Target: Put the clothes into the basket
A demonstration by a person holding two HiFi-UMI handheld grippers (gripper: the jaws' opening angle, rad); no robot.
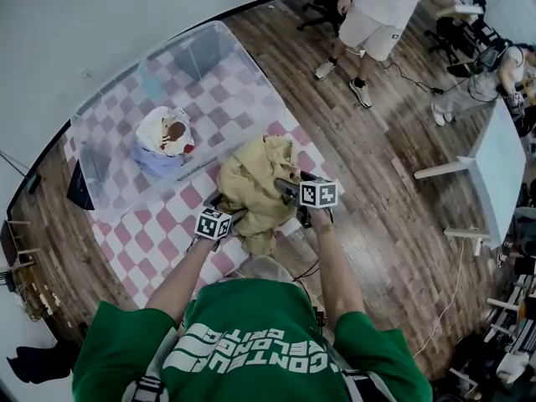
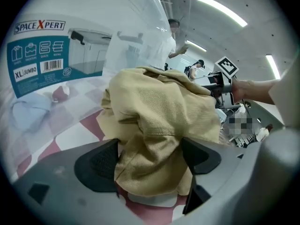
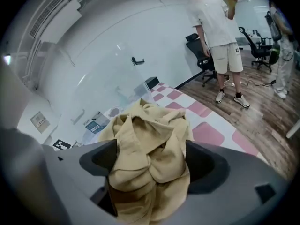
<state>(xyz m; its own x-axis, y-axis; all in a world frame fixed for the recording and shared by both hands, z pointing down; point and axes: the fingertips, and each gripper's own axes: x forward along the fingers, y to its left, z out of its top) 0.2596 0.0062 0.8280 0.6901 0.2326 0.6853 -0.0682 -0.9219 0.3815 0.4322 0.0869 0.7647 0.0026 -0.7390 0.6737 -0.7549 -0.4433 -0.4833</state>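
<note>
on the checkered worktop [image 1: 159,241] the tan garment [image 1: 260,182] lies heaped at centre frame, just outside the clear basket [image 1: 109,124] at upper left. the left tool [image 2: 149,161] and right tool [image 3: 147,165] are released, jaws wide around its folds. pinching only a loose fold could drop it short of the basket.

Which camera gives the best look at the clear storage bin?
The head view: it shows the whole bin from above, open-topped, with clothes inside. The left gripper view catches only its labelled side behind the tan garment; the right gripper view shows it faint and partly hidden by that garment.
</note>
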